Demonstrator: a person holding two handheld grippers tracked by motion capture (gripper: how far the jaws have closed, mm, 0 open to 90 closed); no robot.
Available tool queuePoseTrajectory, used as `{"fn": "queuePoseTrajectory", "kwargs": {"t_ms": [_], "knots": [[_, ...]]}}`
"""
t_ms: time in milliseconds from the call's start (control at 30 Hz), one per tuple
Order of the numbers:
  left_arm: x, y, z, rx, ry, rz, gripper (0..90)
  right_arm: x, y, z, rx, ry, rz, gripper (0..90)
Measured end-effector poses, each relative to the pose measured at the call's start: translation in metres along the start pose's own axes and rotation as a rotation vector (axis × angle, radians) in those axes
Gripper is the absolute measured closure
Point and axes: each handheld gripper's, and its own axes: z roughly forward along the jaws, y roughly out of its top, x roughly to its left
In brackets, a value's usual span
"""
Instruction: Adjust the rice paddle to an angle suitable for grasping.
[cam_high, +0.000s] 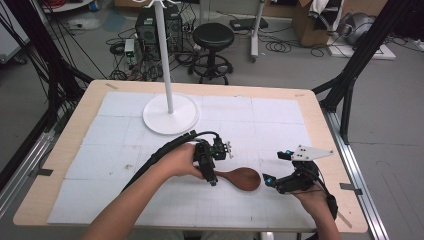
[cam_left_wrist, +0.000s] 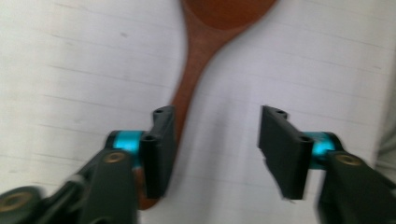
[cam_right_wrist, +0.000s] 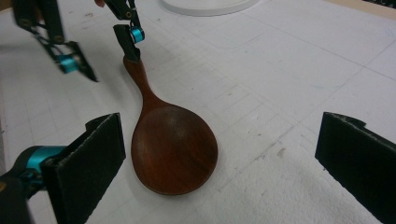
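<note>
A dark brown wooden spoon (cam_high: 245, 178) lies flat on the white mat, bowl to the right and handle to the left. My left gripper (cam_high: 213, 179) hovers over the handle end and is open. In the left gripper view its jaws (cam_left_wrist: 217, 149) stand apart; the spoon handle (cam_left_wrist: 196, 60) runs under the left-hand jaw and nothing is pressed between the pads. My right gripper (cam_high: 276, 167) waits just right of the bowl, open wide. In the right gripper view the spoon bowl (cam_right_wrist: 175, 147) lies ahead between its spread jaws (cam_right_wrist: 224, 161), untouched, with the left gripper (cam_right_wrist: 100, 56) at the handle's far end.
A white stand with a round base (cam_high: 170, 114) and a tall pole rises at the back middle of the table. The wooden table rim (cam_high: 320, 115) frames the mat. A black stool (cam_high: 213, 37) and cables sit on the floor beyond.
</note>
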Motion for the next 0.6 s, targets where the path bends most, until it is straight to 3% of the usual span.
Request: {"fn": "queuePoseTrajectory", "kwargs": {"t_ms": [400,600], "knots": [[-0.002,-0.016,-0.014,-0.044,0.033,-0.01,28.2,0.0,0.0,0.001,0.005,0.0,0.0,0.9],[-0.005,-0.025,-0.022,-0.082,0.058,-0.044,12.7,0.0,0.0,0.001,0.006,0.001,0.003,0.9]]}}
